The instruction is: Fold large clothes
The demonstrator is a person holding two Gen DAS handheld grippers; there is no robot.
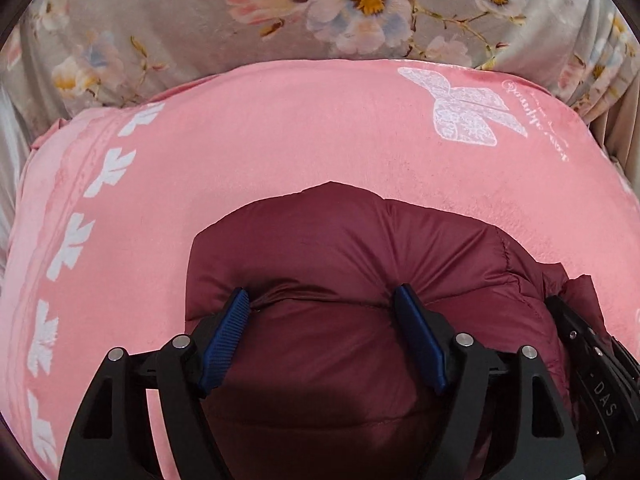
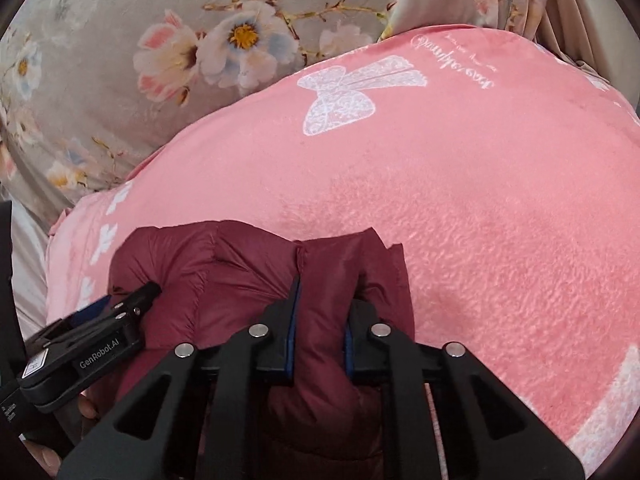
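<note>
A maroon puffer jacket (image 1: pixel 360 240) is bunched on a pink blanket (image 1: pixel 260 140). My left gripper (image 1: pixel 322 292) has its jaws set wide, and both blue pads (image 1: pixel 224 340) press into a thick puffy fold of the jacket, which creases around them. In the right wrist view my right gripper (image 2: pixel 326 292) is shut narrowly on another fold of the jacket (image 2: pixel 224 272), near its hem edge. The left gripper (image 2: pixel 148 292) shows at that view's left, close beside the right one. The jacket's lower part is hidden under both grippers.
The pink blanket (image 2: pixel 480 200) carries a white bow print (image 2: pixel 344 96) and a border of white leaf shapes (image 1: pixel 108 168). Behind it lies a grey floral sheet (image 1: pixel 200 20). A person's fingers (image 2: pixel 48 456) show at the lower left under the left gripper.
</note>
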